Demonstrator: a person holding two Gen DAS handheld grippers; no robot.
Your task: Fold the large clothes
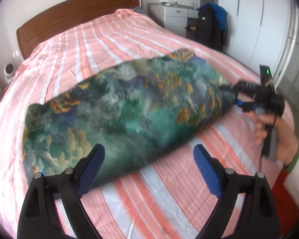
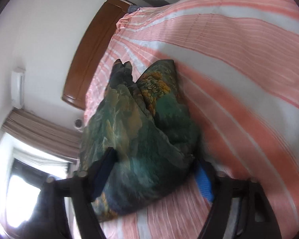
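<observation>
The bed (image 1: 129,39), under a pink striped cover, carried the printed green garment (image 1: 119,107), which lay bunched lengthwise across the near half. The right gripper (image 2: 153,175) had a bundled end of it between its part-closed fingers, apparently pinched, while the left gripper (image 1: 147,169) stood wide and empty just short of the near edge. Risk: a thick, loose bundle could slip out when pulled, undoing the fold.

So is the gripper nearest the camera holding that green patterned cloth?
No, the left gripper stands wide open with its blue-padded fingers apart over the striped bedsheet, not clamped on the green patterned cloth.
</observation>
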